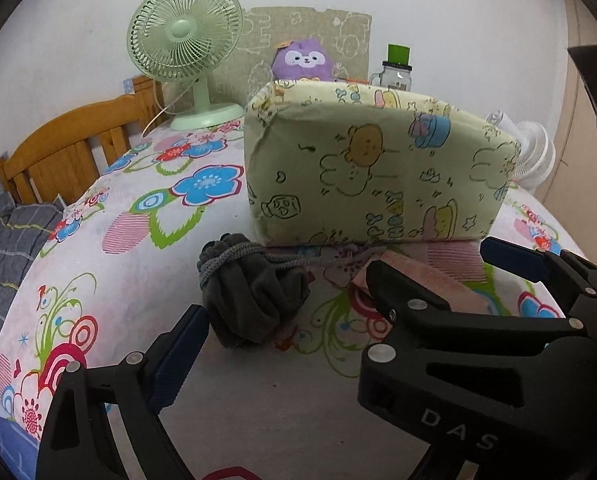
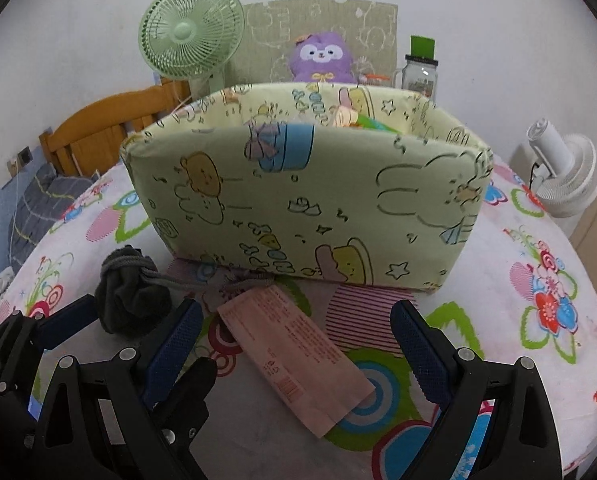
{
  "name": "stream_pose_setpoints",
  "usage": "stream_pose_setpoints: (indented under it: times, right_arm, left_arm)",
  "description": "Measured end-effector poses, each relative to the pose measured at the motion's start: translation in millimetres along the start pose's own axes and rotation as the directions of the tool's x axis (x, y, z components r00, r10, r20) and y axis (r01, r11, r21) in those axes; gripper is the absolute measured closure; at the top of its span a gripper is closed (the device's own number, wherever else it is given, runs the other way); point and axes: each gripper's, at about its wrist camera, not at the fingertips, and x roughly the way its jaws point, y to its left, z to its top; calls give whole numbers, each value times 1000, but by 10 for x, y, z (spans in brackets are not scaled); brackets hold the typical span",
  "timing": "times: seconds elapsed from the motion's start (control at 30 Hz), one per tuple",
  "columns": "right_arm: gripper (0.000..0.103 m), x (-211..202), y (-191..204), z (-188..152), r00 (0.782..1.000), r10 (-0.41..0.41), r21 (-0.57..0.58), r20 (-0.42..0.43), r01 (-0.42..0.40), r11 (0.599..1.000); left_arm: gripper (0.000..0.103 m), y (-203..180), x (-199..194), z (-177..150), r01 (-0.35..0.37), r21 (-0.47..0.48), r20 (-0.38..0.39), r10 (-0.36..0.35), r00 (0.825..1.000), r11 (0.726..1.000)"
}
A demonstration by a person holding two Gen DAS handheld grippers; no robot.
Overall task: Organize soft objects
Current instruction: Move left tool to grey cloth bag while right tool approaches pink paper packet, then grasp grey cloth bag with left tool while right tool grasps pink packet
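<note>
The fabric bin [image 2: 298, 196] hides most of its own contents, the purple plush's [image 2: 323, 58] lower body behind it, and the grey cord's [image 2: 202, 282] far end beneath it. Print on the pink packet [image 2: 294, 356] before it is unreadable.

left gripper [image 1: 290, 332]: fingers spread, empty | right gripper [image 2: 298, 340]: fingers spread, empty

Dark grey bundle [image 1: 254, 300] beside fabric bin [image 1: 378, 168]

Green desk fan [image 2: 190, 36] stood behind, left, by wooden headboard [image 2: 110, 128]. Green-lidded jar [image 2: 420, 68] back right. White fan [image 2: 566, 176] far right. Flowered sheet [image 2: 538, 280] covered bed.
</note>
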Motion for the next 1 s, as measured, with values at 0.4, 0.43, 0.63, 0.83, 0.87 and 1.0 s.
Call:
stream_pose_setpoints:
  times: [0.4,0.43,0.63,0.83,0.87,1.0]
  right_arm:
    - [28,149,22,-70,998,-5,-15,-62,4,1000]
    - [34,145,28,-72,998,-4,-15,-62,3,1000]
    - [56,99,68,-79,998,24,-26,-62,-26,999]
    - [60,73,41,-63,997,38,-5,-69,-39,999]
    - [60,65,38,-59,997,41,1,-68,-41,999]
    - [60,29,50,-30,998,35,3,-53,-35,999]
  left_arm:
    - [13,-32,85,-56,22,14,-34,-22,999,1000]
    - [13,-33,85,-57,22,14,-34,-21,999,1000]
    - [13,-29,84,-54,24,12,-37,-23,999,1000]
    - [13,21,81,-13,1,5,-33,-1,999,1000]
    - [13,36,81,-10,-3,2,-31,4,1000,1000]
    - [13,105,91,29,-22,-3,-26,22,999,1000]
